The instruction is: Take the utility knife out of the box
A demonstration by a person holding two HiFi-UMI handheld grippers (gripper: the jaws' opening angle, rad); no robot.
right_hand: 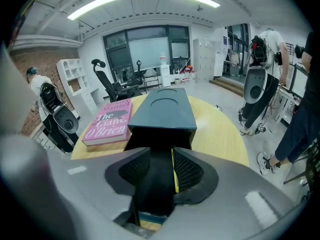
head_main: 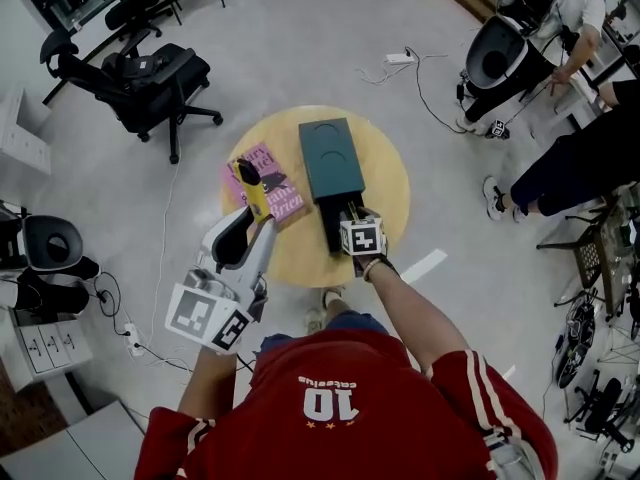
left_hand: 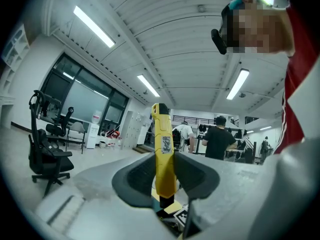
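A yellow utility knife (head_main: 252, 186) stands upright in my left gripper (head_main: 252, 218), raised over the table's left side above a pink book. In the left gripper view the knife (left_hand: 162, 149) is pinched between both pads of that gripper (left_hand: 165, 173), its black tip up. The dark teal box (head_main: 330, 156) lies on the round wooden table (head_main: 388, 183) with its black inner tray (head_main: 336, 224) slid out toward me. My right gripper (head_main: 346, 215) is at the tray's near end. In the right gripper view the tray (right_hand: 159, 170) lies between the wide jaws of this gripper (right_hand: 163, 170), and I see no pinch.
The pink book (right_hand: 107, 120) lies left of the box (right_hand: 165, 109). Black office chairs (head_main: 140, 78) stand at the far left. People and chairs (head_main: 560, 158) crowd the right side. A white power strip with cables (head_main: 400, 60) lies on the floor beyond the table.
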